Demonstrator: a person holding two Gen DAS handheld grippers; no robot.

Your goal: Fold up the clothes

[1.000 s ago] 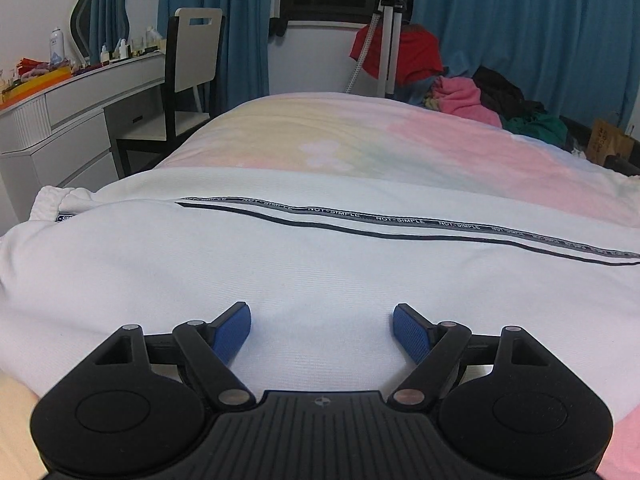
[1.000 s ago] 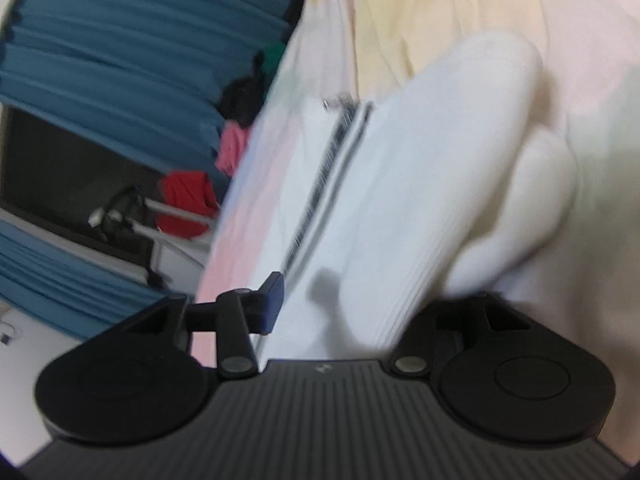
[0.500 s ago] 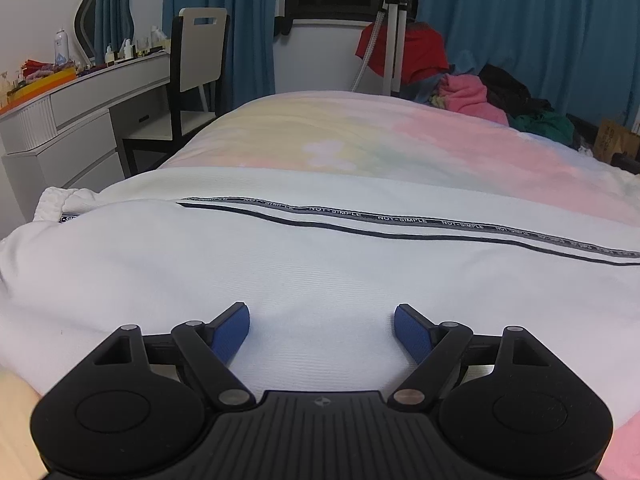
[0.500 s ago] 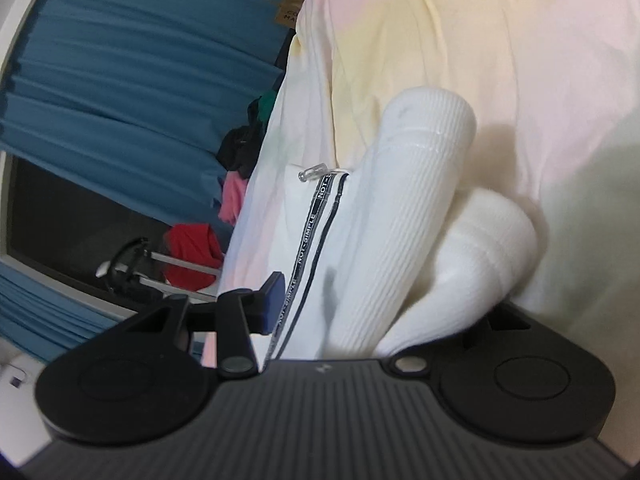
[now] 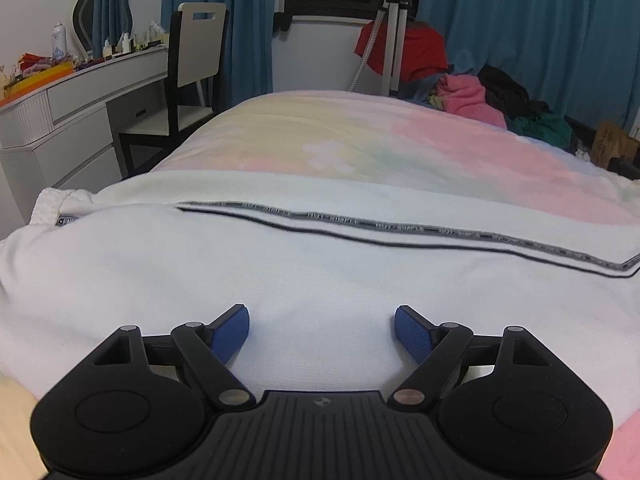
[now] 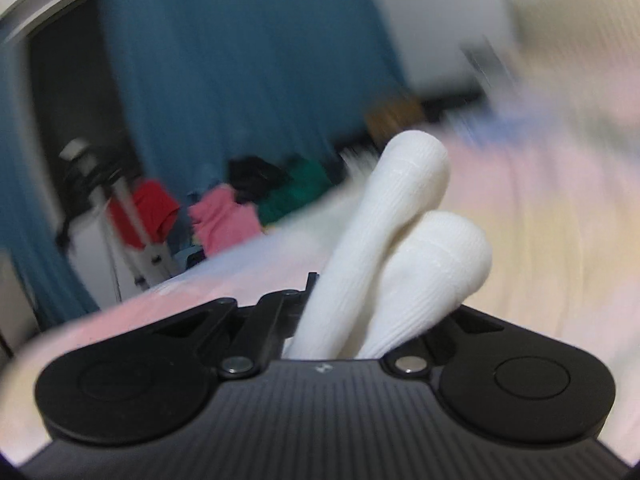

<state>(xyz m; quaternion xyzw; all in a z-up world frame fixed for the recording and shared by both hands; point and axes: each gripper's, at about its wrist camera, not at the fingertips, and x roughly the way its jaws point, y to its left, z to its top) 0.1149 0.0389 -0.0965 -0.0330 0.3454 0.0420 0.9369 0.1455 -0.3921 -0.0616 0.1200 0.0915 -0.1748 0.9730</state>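
Lying flat on one pastel bed (image 5: 420,148): one white garment (image 5: 280,272) (two dark stripes), left gripper (image 5: 322,330) spread above it; right gripper (image 6: 360,312) pinching two ribbed folds (image 6: 400,216).

One white garment (image 5: 280,272); one bed (image 5: 440,152); one chair (image 5: 196,52); one mirror (image 5: 102,4); one dressing table (image 5: 80,96).

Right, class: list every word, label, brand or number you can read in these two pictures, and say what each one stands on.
Printed tape on the white garment: repeated lettering, too blurred to read.
Small dark tag at the garment's left end: too small to read.
Bottle on the dresser: label unreadable.
Right wrist view: no text.
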